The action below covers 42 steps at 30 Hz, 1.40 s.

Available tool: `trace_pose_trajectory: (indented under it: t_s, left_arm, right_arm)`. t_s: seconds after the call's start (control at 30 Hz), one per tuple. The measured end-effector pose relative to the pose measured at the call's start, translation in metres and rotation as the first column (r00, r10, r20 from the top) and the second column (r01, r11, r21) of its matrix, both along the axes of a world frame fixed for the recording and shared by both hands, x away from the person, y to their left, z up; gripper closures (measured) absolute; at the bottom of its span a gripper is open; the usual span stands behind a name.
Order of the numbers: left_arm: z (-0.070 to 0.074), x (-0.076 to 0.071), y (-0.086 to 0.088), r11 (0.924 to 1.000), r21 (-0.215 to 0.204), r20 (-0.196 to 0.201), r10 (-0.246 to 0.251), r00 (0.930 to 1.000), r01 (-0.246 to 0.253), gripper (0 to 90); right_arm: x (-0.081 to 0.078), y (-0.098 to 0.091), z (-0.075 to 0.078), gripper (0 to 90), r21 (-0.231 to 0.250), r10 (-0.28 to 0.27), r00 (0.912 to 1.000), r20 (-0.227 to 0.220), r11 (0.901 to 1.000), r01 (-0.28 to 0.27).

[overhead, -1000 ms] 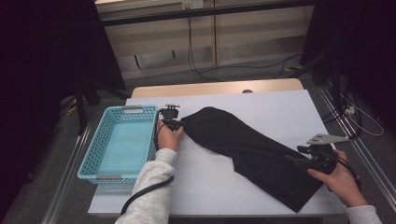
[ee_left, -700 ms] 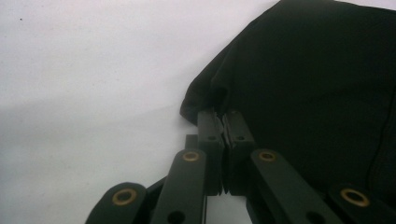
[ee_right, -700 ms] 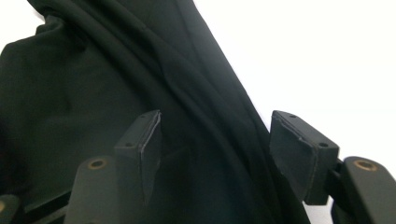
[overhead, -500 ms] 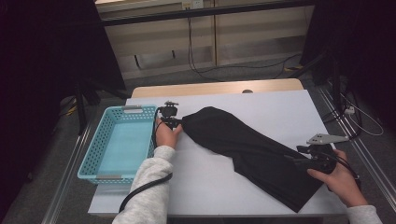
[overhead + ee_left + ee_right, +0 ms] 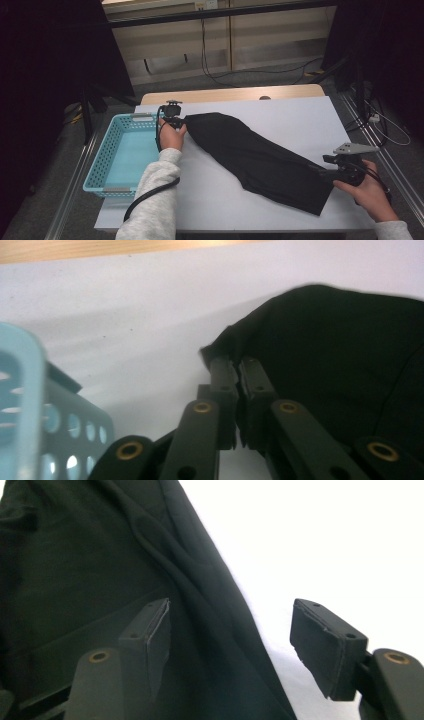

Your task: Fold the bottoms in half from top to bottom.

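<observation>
Beside the basket (image 5: 120, 155), left claw (image 5: 235, 362) pinched tight on black cloth (image 5: 260, 160) (right claw (image 5: 230, 645) agape over its edge).

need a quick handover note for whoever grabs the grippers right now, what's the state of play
Left gripper: jaws pinched shut on the far-left corner of the black garment, having just been closing then easing a touch; cloth is between them.
Right gripper: jaws open, straddling the garment's edge at its near-right end, not pressing on it.
Garment lies stretched diagonally across the white table, mostly flat.
Blue basket sits at the table's left edge, with nothing in it.
Done: left corner gripped. Left: probably close the right jaws on the other end, then lift or fold the garment, likely towards the basket.
</observation>
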State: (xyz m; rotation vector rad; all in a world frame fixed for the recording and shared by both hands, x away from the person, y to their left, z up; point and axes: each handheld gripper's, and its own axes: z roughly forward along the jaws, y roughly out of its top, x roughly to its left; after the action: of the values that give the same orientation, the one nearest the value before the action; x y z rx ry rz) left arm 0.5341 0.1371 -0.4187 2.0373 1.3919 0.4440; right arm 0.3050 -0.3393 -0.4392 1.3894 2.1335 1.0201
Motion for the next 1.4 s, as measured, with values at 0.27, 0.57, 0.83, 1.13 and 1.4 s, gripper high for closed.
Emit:
trace_pose_trajectory:
  t_s: [0.27, 0.57, 0.83, 1.13, 1.4]
  left_arm:
    - [-0.012, -0.012, -0.013, 0.9979, -0.027, -0.011, -0.059, 0.9982, 0.058, 38.4]
    - [-0.016, -0.041, -0.024, 0.9837, -0.074, 0.032, -0.162, 0.9863, 0.164, 20.9]
    - [-0.023, -0.053, -0.033, 0.9707, -0.067, 0.039, -0.229, 0.9727, 0.231, 17.5]
    - [-0.028, -0.057, -0.035, 0.9667, -0.058, 0.036, -0.248, 0.9682, 0.249, 16.4]
    - [-0.029, -0.058, -0.038, 0.9648, -0.051, 0.043, -0.256, 0.9658, 0.258, 16.4]
  right_arm:
    - [0.000, -0.007, -0.001, 34.2, -0.005, -0.044, 0.9990, -0.005, 0.9990, 0.044]
    - [0.001, -0.016, 0.001, 51.7, -0.027, -0.116, 0.9931, 0.016, 0.9928, 0.117]
    - [0.005, -0.010, -0.014, 69.1, -0.077, -0.069, 0.9962, -0.053, 0.9949, 0.065]
    - [-0.003, -0.005, -0.014, 78.7, -0.072, -0.018, 0.9961, -0.086, 0.9973, 0.012]
    - [0.000, -0.011, -0.008, 89.5, -0.050, -0.028, 0.9967, -0.077, 0.9985, 0.024]
